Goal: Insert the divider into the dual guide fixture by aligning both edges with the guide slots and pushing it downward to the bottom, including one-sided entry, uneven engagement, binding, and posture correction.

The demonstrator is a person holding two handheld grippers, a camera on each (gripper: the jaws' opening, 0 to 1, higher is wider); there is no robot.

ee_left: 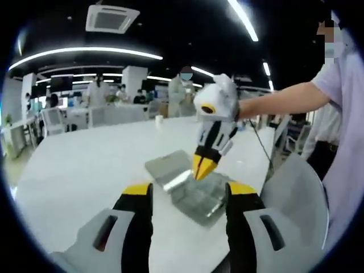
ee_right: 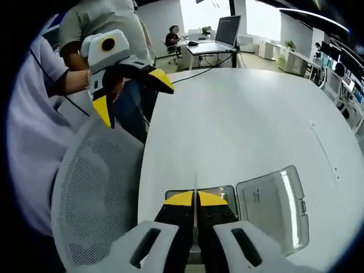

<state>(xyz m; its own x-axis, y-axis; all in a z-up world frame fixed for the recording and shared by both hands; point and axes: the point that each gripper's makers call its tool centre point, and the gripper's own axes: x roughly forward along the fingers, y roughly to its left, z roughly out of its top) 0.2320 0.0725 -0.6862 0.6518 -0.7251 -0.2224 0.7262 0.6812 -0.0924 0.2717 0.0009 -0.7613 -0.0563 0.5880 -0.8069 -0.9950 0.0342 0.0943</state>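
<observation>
Divider (ee_right: 195, 190): thin sheet, edge-on between my right gripper (ee_right: 195, 199) tips, clamped, upright above the fixture (ee_right: 219, 193)
Nearer tool: right
Left gripper (ee_left: 189, 196): spread wide, empty, well back

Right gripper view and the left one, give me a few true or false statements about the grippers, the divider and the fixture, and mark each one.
1. The right gripper is shut on the thin divider. True.
2. The left gripper grips the fixture. False: it is open, holding nothing.
3. A clear lid lies flat on the table beside the fixture. True.
4. The table is dark wood. False: it is white.
</observation>
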